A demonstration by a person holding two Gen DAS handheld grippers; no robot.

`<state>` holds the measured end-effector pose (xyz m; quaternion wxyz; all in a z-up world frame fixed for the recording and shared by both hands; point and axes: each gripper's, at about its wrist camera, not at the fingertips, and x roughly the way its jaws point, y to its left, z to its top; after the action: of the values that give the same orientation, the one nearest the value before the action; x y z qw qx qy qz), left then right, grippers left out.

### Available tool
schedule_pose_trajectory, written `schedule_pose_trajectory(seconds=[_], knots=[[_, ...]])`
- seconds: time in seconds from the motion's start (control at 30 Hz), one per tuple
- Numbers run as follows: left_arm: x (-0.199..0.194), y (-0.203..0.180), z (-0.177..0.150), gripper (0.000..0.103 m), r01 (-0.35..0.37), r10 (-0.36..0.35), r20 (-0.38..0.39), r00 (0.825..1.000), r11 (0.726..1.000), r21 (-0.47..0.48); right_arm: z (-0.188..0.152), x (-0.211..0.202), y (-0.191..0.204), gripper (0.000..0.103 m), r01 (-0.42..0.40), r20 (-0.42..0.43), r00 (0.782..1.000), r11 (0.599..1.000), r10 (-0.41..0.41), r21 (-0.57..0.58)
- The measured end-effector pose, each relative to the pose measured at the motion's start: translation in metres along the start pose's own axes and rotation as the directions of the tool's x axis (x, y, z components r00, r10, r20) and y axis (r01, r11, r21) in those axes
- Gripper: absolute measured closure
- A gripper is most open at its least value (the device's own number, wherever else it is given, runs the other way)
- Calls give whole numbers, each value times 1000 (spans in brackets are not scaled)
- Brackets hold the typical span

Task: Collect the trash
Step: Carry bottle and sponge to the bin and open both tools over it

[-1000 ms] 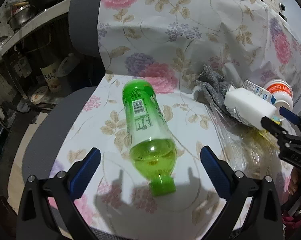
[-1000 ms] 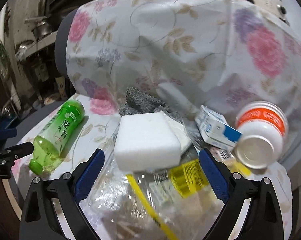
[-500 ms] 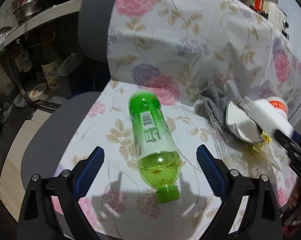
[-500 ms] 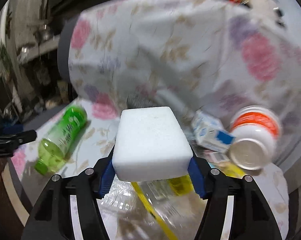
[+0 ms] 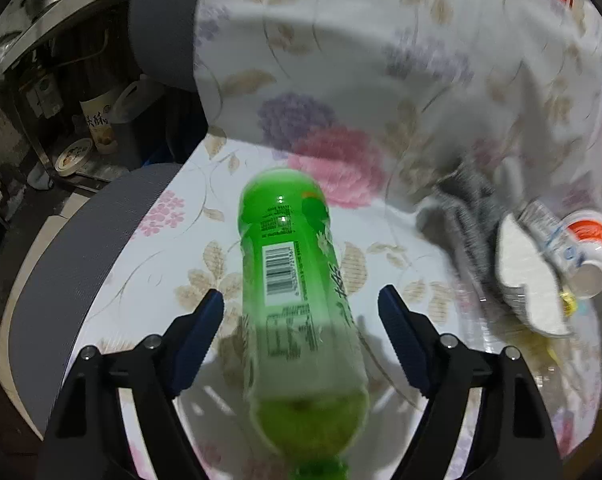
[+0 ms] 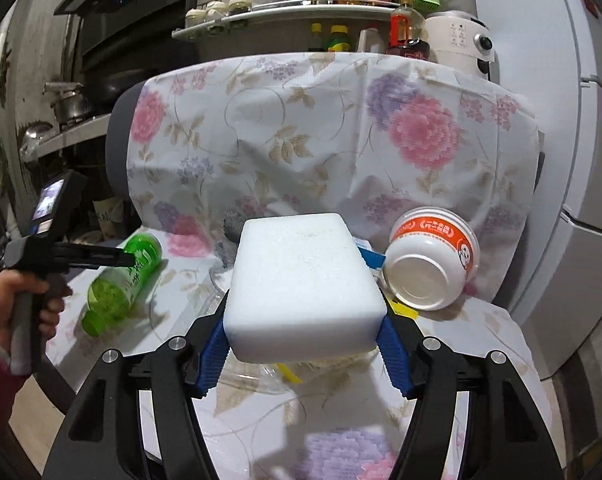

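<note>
We have the right gripper (image 6: pixel 303 344) clamped on a white foam block (image 6: pixel 301 280), its blue pads pressed against the block's two sides, and the block is lifted clear of the chair seat (image 6: pixel 261 412) with its flowered cover. Our left gripper (image 5: pixel 301 332) straddles the green plastic bottle (image 5: pixel 297 292), which lies on its side near the left edge of the seat with its cap end toward us; the jaws are closing, the bottle is between them, and a gap shows on each side, so the pads do not yet touch it. In the right wrist view we see the left hand (image 6: pixel 9 304) around that gripper's handle, its fingers reaching over the bottle. Toward the right edge of the seat, against the covered backrest (image 6: pixel 301 132), a white paper bowl with an orange band (image 6: pixel 433 264) lies tipped on its side. Just beside it is a small blue and white carton (image 6: pixel 371 256), mostly hidden behind the block. A grey cloth (image 5: pixel 469 208) is bunched at the back of the seat, and clear plastic wrapping (image 6: pixel 253 376) with a yellow strip lies under the lifted block.
</note>
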<state>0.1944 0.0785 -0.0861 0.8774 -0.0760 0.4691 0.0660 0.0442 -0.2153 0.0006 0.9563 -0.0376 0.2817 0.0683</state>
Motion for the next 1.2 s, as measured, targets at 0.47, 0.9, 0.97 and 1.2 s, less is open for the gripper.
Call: schedule_pose_trajectory(seconds=[0.47, 0.9, 0.97, 1.2], knots=[[-38, -10, -35, 41, 91, -98, 105, 990, 993, 74, -14, 6, -5, 38, -24, -35, 999, 998, 26, 50], [-129, -90, -135, 41, 279, -329, 121, 937, 909, 309, -46, -56, -47, 38, 106, -19, 994, 985, -104, 140], [-134, -101, -144, 41, 308, -360, 105, 927, 890, 336, -57, -72, -59, 38, 141, -21, 990, 977, -140, 157], [-153, -169, -181, 41, 422, -489, 35, 872, 785, 455, -93, -146, -104, 38, 279, -17, 959, 932, -283, 232]])
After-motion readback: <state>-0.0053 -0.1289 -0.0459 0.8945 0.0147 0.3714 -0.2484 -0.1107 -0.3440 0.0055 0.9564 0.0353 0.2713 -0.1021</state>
